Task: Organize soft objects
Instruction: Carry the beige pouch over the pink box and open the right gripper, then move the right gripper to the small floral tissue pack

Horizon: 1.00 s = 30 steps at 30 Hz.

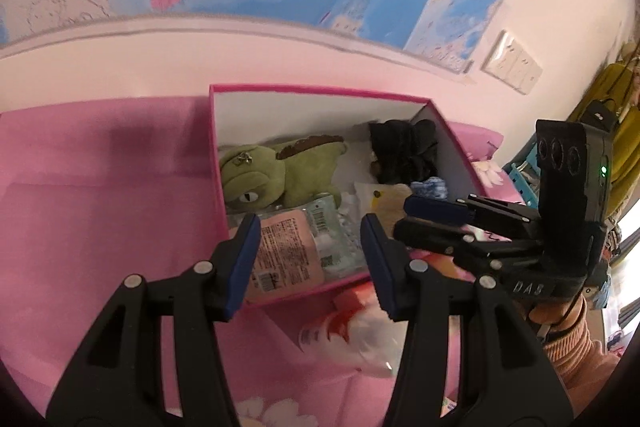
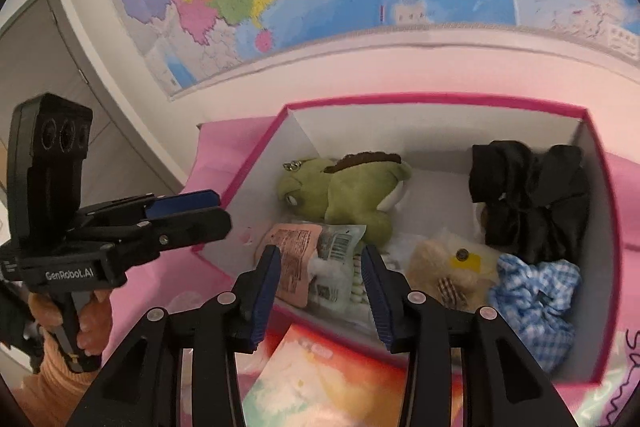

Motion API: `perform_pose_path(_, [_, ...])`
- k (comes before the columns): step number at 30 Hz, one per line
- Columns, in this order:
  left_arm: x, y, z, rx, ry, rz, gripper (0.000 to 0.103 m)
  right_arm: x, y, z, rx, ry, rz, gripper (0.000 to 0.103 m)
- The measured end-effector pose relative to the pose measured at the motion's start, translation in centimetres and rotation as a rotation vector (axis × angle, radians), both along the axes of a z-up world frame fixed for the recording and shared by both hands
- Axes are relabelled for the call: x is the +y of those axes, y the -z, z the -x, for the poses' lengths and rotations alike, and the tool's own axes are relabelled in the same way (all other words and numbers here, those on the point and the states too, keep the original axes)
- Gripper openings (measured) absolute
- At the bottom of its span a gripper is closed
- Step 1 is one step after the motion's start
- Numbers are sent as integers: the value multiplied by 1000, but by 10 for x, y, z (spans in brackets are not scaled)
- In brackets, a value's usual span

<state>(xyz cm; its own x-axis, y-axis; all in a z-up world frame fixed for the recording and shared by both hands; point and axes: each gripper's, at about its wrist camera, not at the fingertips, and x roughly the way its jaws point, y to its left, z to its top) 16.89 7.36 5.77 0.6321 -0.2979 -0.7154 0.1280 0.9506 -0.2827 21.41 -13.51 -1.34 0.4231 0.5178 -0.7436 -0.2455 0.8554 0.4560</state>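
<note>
Pink fabric covers the bed (image 1: 100,195) in the left wrist view, and on it, in the middle of the frame, sits a pink-edged box (image 1: 304,91) with white inner walls. Inside, a green plush toy (image 1: 280,171) lies at the left, a black scrunchie (image 1: 404,151) fills the far right corner, and flat plastic-wrapped packets (image 1: 292,247) lie against the near wall. The left tongs (image 1: 310,263) hang at the lower centre with their blue pads apart and nothing between them, poised over the box's near edge. The right tongs (image 1: 416,219) reach in from the right of the frame over the box's near right corner; I cannot tell from this side how far their tips stand apart. A red-and-white packet (image 1: 348,335) lies on the bed below the box. In the right wrist view the box (image 2: 440,99) fills the centre and right, with the green plush toy (image 2: 352,195) at the upper left of its interior, the black scrunchie (image 2: 528,195) at the upper right, a blue checked scrunchie (image 2: 536,291) below that, a beige fluffy toy (image 2: 448,267) in the middle, and the packets (image 2: 316,259) near the front wall. The right tongs (image 2: 320,287) stand apart and empty above the packets. The left tongs (image 2: 200,215) show at the left of the frame, gripped by a hand (image 2: 88,323) in an orange sleeve.
</note>
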Motion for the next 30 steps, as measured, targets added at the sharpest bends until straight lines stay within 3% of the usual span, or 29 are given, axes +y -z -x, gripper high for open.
perform_pose_path(5, [-5,-18,46,-87,56,23,60,-12,-28,29,-58,-22,-42,43])
perform_pose_path(9, [-13,-19,80,-105,101,46,61,-18,-46,57,-94,-53,-57,48])
perform_pose_path(17, [-29,23,121,29,188,116,61,-28,-50,104,-76,-74,-90,49])
perform_pose_path(30, [-54,77,160,204,222,184,61,-20,2,154,105,-114,-95,50])
